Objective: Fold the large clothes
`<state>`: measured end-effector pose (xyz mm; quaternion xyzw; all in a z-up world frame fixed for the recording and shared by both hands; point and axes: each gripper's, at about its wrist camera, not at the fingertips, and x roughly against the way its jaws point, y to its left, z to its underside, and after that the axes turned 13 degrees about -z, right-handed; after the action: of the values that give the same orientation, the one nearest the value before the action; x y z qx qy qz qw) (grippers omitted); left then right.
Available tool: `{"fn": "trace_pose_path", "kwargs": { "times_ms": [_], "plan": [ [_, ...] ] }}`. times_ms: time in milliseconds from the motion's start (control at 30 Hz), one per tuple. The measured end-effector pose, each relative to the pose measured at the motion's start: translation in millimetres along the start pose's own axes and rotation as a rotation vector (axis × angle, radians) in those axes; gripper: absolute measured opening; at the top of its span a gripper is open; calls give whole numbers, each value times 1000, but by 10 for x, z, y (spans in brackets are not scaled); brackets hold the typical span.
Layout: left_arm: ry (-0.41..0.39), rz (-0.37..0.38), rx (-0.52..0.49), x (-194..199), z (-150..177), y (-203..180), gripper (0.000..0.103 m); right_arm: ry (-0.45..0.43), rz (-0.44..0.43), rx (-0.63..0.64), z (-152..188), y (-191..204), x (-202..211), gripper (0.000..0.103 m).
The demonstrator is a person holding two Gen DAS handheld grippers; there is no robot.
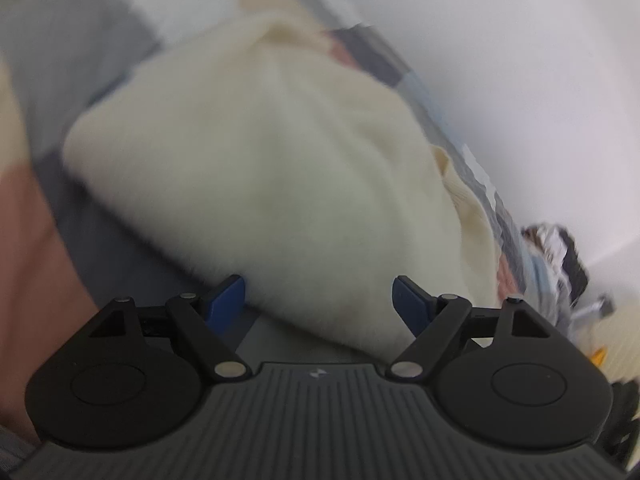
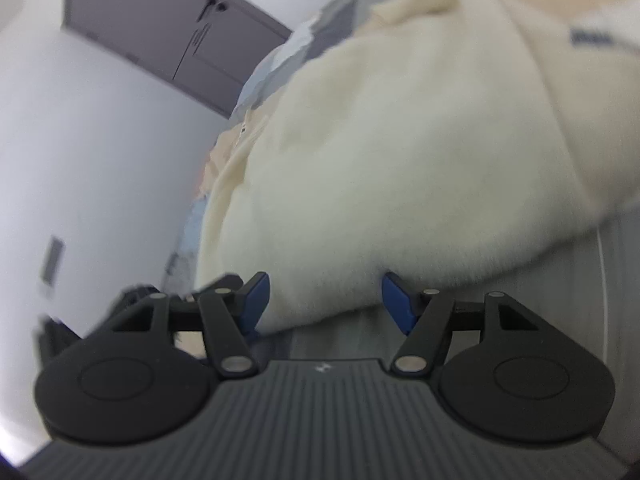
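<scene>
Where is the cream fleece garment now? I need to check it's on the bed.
In both wrist views the cream fleece garment lies bunched on the patchwork bedspread, just ahead of the left gripper and right gripper, beside the white wall.

Cream fleecy garment, bunched in a mound, on patchwork bedding

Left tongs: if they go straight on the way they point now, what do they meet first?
Most likely the cream fleece garment, whose near edge lies just beyond the open left tongs; blur makes depth uncertain.

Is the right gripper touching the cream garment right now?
Cannot tell. In the right wrist view the right gripper stands open around the cream garment edge, but blur hides whether the blue pads press on the fleece.
</scene>
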<state>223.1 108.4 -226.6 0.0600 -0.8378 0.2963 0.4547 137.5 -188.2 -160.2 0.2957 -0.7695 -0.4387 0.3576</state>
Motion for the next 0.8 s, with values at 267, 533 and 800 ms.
{"fn": "trace_pose_path", "kwargs": {
  "times_ms": [267,533,800],
  "plan": [
    [105,-2,168,-219,-61,262,85,14,-49,-182,73,-208,-161,88],
    [102,59,287,-325,-187,407,85,-90,-19,-244,45,-347,-170,85],
    [59,84,445,-300,-311,644,85,-249,-1,-368,-10,-518,62,85]
  ]
}}
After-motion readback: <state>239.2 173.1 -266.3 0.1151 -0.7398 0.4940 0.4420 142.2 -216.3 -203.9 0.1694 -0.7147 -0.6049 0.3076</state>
